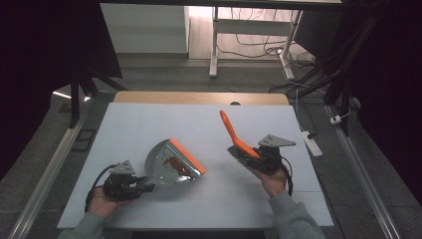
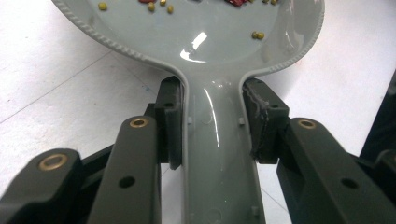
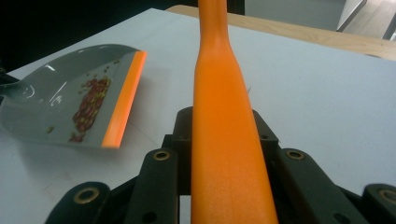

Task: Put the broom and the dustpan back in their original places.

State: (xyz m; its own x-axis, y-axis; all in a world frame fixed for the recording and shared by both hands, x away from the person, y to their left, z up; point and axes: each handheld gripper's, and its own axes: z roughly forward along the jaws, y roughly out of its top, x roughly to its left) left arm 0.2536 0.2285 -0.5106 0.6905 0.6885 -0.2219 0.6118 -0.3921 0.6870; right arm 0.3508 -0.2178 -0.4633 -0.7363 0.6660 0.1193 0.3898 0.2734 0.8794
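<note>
The left gripper was clamped on the dustpan handle near the tabletop's front edge; the pan held swept beans. The right gripper pinched the orange brush. Advised: keep the pan level when lifting.

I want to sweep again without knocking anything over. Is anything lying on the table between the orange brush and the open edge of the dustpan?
Nothing visible does. The brush is held in the right claw, the dustpan in the left claw, and the white table between them looks bare.
</note>
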